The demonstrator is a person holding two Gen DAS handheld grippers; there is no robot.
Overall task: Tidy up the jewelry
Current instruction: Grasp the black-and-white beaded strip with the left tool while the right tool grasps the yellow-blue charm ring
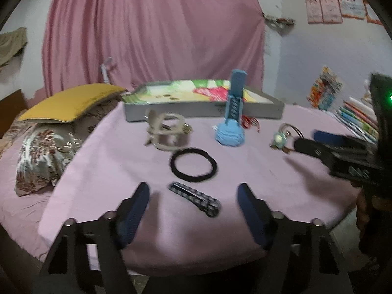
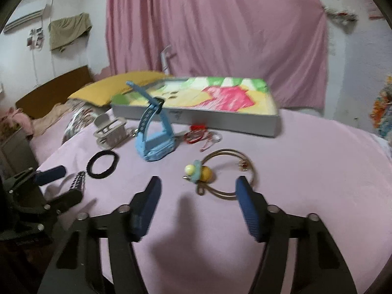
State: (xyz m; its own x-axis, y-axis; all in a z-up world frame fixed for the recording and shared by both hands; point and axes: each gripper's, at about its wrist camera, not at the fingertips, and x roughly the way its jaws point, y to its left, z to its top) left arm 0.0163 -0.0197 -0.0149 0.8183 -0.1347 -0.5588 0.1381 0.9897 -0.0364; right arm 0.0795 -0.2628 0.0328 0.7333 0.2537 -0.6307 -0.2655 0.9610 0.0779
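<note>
Both tools hang spread wide and hold nothing: the left tool (image 1: 193, 196) hovers low over the pink sheet (image 1: 152, 232) of the bed, and the right tool (image 2: 198, 191) does the same further right. Between the left tool's fingers (image 1: 137, 205) lies a black-and-white patterned hair clip (image 1: 194, 199), flat on the sheet and apart from both pads. Just beyond it sits a black hair tie (image 1: 196, 164). In front of the right tool lies a gold wire bangle (image 2: 229, 171) with a yellow and pale blue charm (image 2: 199, 172); its near curve passes just beside the right-hand finger, though contact cannot be told through the blur. Further back stands a blue watch (image 1: 231, 122) with its strap raised, a beige watch (image 1: 165, 131) to its left, and red and clear bangles (image 2: 198, 134) to its right. Behind them all rests a long grey box (image 1: 203, 112) with a colourful printed inside. A yellow pillow (image 1: 71, 103) lies at the far left, and a pink curtain (image 1: 152, 29) hangs behind.
</note>
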